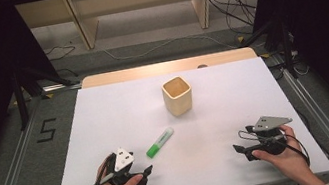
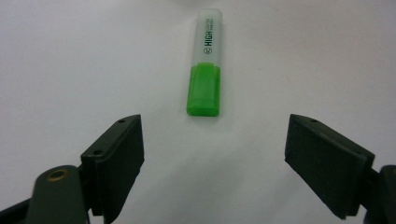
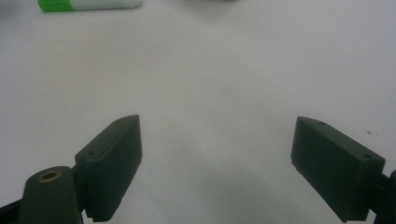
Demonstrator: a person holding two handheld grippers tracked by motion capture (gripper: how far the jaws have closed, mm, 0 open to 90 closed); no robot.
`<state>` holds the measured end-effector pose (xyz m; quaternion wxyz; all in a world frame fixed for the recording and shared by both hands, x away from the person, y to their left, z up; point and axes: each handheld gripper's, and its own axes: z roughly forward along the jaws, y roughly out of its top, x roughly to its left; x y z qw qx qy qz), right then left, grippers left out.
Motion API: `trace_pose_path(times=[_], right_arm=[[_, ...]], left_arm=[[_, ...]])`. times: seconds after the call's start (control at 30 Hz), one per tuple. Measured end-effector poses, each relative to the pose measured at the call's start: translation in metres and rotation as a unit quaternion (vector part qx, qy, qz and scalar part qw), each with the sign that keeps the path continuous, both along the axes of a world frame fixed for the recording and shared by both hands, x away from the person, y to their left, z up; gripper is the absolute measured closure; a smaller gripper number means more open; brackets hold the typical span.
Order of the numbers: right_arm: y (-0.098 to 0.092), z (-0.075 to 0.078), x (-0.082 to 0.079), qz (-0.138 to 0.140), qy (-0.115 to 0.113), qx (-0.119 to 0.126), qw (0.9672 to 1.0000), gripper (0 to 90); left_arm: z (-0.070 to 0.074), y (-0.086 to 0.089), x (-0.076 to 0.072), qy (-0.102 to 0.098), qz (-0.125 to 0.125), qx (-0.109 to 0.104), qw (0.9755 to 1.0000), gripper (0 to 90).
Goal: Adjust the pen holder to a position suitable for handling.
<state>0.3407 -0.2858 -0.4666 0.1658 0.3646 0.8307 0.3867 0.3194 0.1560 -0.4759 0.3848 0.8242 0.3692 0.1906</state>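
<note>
Ahead of the wide-open, empty left tool [image 2: 212,149], the highlighter [image 2: 205,65] runs past the frame's top edge.

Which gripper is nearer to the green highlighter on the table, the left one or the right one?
Left. The left gripper sits just below the green highlighter, jaws open and aimed at its cap. The right gripper rests far off to its right, open too.
</note>
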Motion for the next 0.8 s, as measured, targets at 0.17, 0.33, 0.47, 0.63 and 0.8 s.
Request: trace_pose_path(times=[0.17,0.33,0.47,0.63,0.8], right_arm=[[-0.0009,-0.0005,-0.0009,-0.003,0.000,0.002,1.0000,17.1],[-0.0012,-0.0003,-0.0005,-0.001,-0.004,0.002,1.0000,17.1],[-0.0006,-0.0003,-0.0002,0.001,-0.002,0.001,1.0000,17.1],[-0.0023,-0.0008,-0.0008,0.002,-0.002,0.000,1.0000,17.1],[-0.0040,-0.0008,-0.0012,0.002,-0.004,0.002,1.0000,17.1]], left_arm=[[-0.0001,-0.0021,0.0008,-0.002,-0.002,0.002,1.0000,19.8],[0.0000,-0.0031,0.0003,-0.002,-0.002,0.003,1.0000,19.9],[0.0002,-0.0027,-0.0004,-0.003,-0.004,0.005,1.0000,19.9],[0.0009,-0.0046,-0.0010,-0.006,-0.004,0.006,1.0000,19.9],[0.0011,-0.0069,-0.0002,-0.007,-0.006,0.011,0.9999,19.9]])
